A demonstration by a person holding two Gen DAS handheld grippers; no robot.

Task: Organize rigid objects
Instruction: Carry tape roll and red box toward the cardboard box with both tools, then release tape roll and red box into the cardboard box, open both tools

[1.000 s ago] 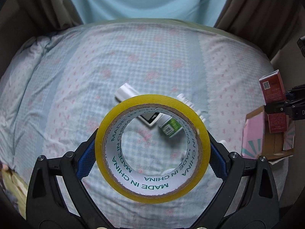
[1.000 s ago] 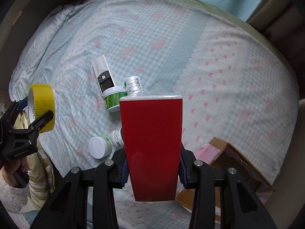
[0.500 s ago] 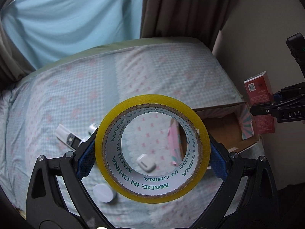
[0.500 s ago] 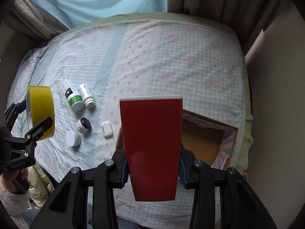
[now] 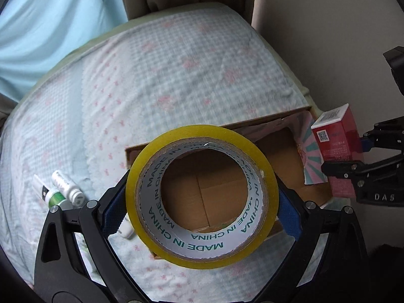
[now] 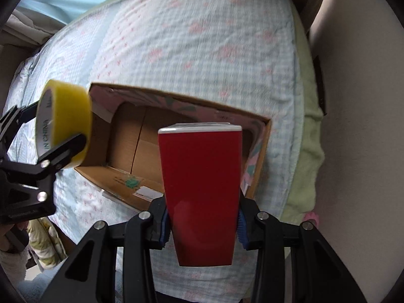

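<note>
My left gripper (image 5: 202, 207) is shut on a yellow tape roll (image 5: 262, 166), held above the open cardboard box (image 5: 298, 171) on the bed. The roll also shows in the right wrist view (image 6: 68, 111) at the box's left end. My right gripper (image 6: 200, 227) is shut on a red carton (image 6: 202, 181), held over the near right part of the box (image 6: 121, 139). The carton shows in the left wrist view (image 5: 338, 141) at the box's right edge. The box bottom looks bare.
Small white and green bottles (image 5: 63, 189) and a white case (image 5: 126, 231) lie on the checked bedspread (image 5: 176, 75) left of the box. A wall (image 6: 353, 101) runs along the bed's right side. Curtains (image 5: 50, 25) hang behind the bed.
Both grippers swung right with their loads, from over the scattered bottles to above the cardboard box. The box now fills the middle of both views.
</note>
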